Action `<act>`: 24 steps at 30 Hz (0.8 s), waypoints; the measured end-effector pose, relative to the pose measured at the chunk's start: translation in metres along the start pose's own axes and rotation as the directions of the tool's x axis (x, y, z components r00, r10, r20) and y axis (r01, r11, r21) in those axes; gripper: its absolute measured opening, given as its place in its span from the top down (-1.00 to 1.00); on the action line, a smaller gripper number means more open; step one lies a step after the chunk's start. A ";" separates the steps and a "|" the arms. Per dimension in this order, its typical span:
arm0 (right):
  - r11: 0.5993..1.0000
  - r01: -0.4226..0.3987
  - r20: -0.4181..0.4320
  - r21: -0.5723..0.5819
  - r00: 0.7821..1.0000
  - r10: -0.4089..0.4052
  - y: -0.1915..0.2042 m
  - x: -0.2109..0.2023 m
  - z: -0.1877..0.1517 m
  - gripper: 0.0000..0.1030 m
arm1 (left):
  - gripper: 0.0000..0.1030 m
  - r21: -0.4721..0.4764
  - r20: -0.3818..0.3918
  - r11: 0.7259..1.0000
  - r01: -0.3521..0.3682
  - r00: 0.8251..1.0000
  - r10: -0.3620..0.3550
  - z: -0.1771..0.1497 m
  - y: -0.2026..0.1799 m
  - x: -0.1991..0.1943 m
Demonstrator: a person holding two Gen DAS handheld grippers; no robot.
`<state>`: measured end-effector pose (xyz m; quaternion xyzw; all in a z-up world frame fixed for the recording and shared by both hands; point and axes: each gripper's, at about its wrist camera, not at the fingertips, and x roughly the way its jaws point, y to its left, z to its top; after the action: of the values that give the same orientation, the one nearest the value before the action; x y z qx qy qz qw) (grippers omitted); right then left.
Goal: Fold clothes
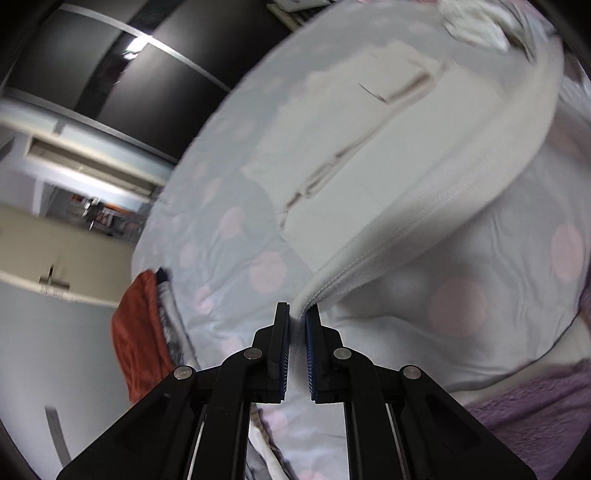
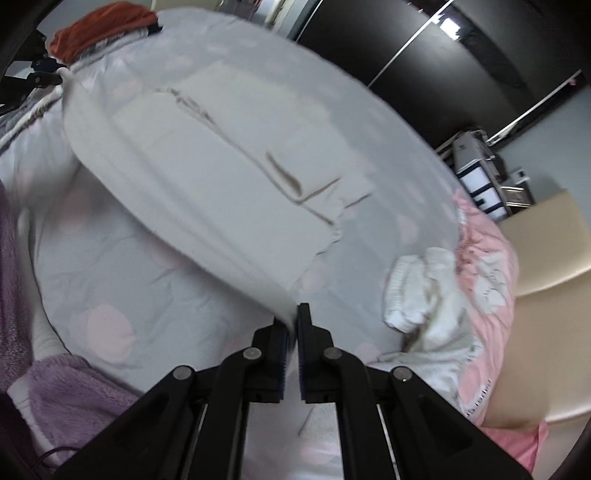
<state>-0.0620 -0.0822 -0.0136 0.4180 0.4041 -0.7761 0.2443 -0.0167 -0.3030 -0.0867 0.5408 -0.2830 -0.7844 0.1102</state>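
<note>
A pale grey-white garment with a pocket seam lies spread on a bed cover with pink dots. My left gripper is shut on one hemmed corner of the garment and lifts that edge off the bed. In the right wrist view the same garment stretches away across the bed. My right gripper is shut on its other near corner. The held edge hangs taut between the two grippers. The left gripper also shows in the right wrist view at the far left.
An orange cloth lies at the bed's left edge, also in the right wrist view. A white knit garment and pink fabric lie at the right. A purple fleece lies near. Dark wardrobe doors stand behind.
</note>
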 end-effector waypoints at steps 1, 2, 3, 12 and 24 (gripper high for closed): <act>1.000 0.011 0.007 0.003 1.000 -0.011 0.001 -0.003 -0.005 0.92 | 0.84 0.002 0.018 1.000 -0.011 1.000 0.011 -0.003 -0.001 -0.010; 1.000 0.022 0.014 0.006 1.000 -0.022 0.002 -0.006 -0.009 0.92 | 0.84 0.005 0.037 1.000 -0.023 0.999 0.023 -0.006 -0.002 -0.019; 1.000 0.028 0.022 0.011 0.999 -0.029 0.002 -0.008 -0.013 0.92 | 0.84 0.005 0.055 0.999 -0.035 0.998 0.035 -0.009 -0.003 -0.028; 0.995 0.066 0.095 0.071 0.993 -0.072 0.006 -0.025 -0.041 0.92 | 0.86 -0.060 0.127 0.996 -0.072 0.989 0.079 -0.038 0.014 -0.060; 0.992 0.094 0.142 0.080 0.984 -0.104 0.005 -0.082 -0.060 0.92 | 0.86 -0.055 0.207 0.995 -0.082 0.974 0.092 -0.061 0.024 -0.117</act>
<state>0.0128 -0.0316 0.0343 0.3479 0.3770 -0.8300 0.2190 0.0812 -0.2858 0.0034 0.4396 -0.2985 -0.8377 0.1264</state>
